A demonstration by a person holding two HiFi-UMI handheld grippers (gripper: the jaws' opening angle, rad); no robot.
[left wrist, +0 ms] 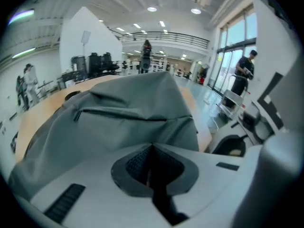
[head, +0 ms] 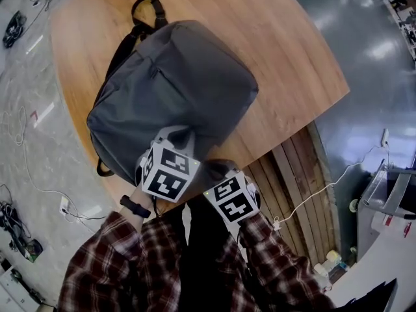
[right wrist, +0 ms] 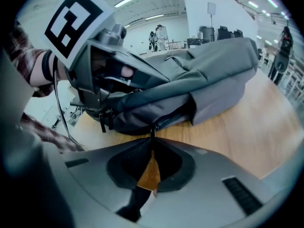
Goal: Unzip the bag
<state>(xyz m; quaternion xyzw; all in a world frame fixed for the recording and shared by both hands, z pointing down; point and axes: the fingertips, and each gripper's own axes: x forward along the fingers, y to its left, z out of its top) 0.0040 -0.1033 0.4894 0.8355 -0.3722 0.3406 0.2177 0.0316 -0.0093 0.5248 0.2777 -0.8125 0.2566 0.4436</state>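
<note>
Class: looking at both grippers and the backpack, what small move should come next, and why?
Probably draw the right gripper steadily along the backpack's near edge. Its jaws are already closed on the zipper pull there, and the left gripper appears to pinch the fabric, which would brace the backpack against the pull.

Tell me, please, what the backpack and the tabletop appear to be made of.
The backpack looks like grey woven synthetic fabric with a matte finish: it creases softly and shows stitched seams. The tabletop looks like light wood, or possibly wood-look laminate: straight grain lines run along it, and the finish is smooth and faintly glossy.
</note>
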